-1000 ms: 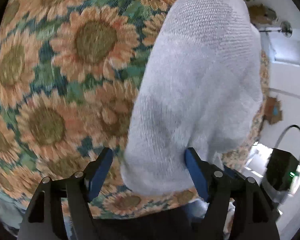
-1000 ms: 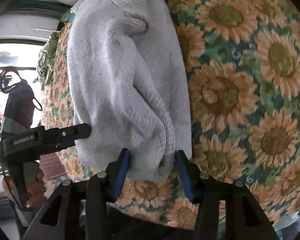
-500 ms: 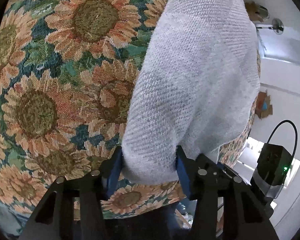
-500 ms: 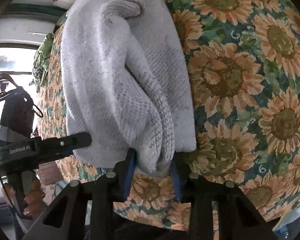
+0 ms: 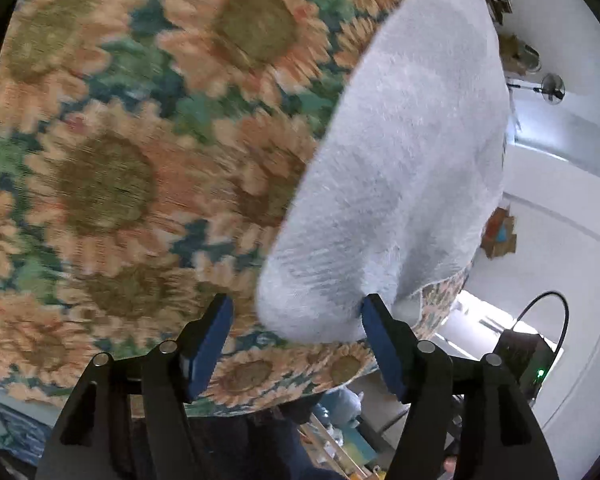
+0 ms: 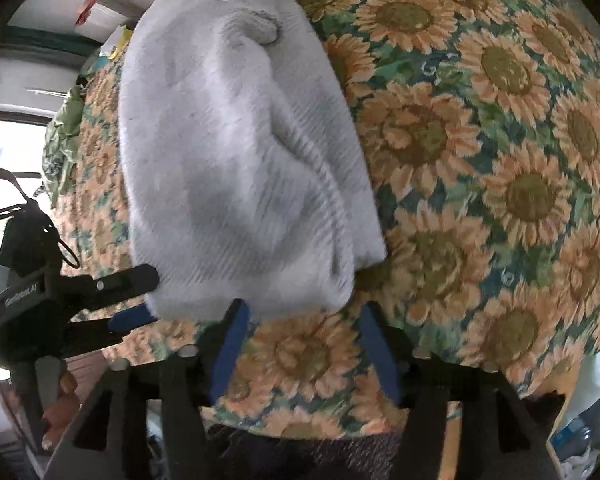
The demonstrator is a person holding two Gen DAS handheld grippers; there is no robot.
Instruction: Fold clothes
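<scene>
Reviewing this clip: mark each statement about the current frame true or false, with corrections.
1. The white garment lies on a sunflower-print cloth. True.
2. The right gripper is clamped on the garment. False: its jaws have just been opening and stand apart, the garment's edge just beyond them.
3. The left gripper shows blue pads. True.
4. The cloth is plain blue. False: it has orange sunflowers on green.
5. The left gripper appears in the right wrist view. True.
</scene>
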